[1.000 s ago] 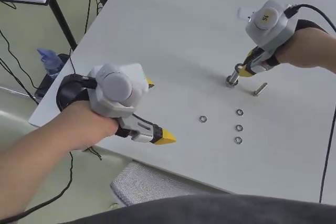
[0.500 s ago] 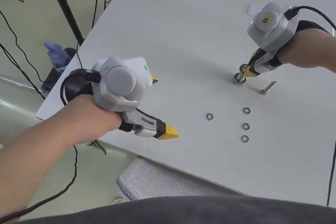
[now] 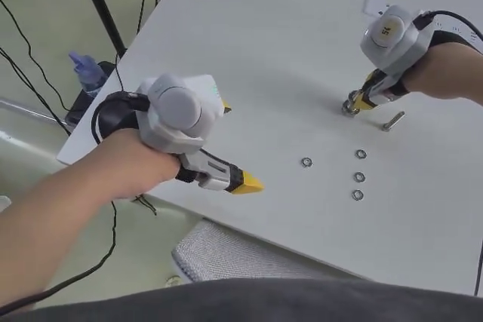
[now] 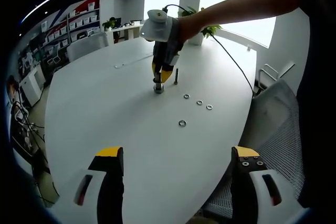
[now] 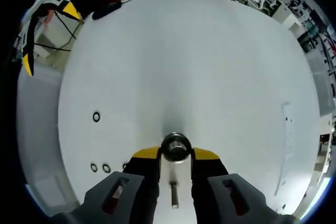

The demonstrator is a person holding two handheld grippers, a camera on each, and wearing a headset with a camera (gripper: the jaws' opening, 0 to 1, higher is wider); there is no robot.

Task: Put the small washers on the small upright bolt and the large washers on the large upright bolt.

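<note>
The white tabletop (image 3: pixel 264 28) is oval. The left gripper (image 3: pixel 236 145) hangs above its near left edge, and its jaws are wide apart. The right gripper (image 3: pixel 361 102) is lowered over the right part of the tabletop, well inside from the near edge. Its jaws are pressed on a large washer (image 5: pixel 176 147), one tip on each side, and this washer sits at the top of the large bolt (image 4: pixel 158 86). The large bolt stands upright on its wide head. Just beside it, toward the right edge, is the small bolt (image 3: pixel 392 121), thin, and it appears upright too. Four small washers (image 3: pixel 359 177) lie flat on the tabletop between the bolts and the near edge. Three make a short row, near one another but apart. The fourth lies alone to the left of the row, on the side of the left gripper.
</note>
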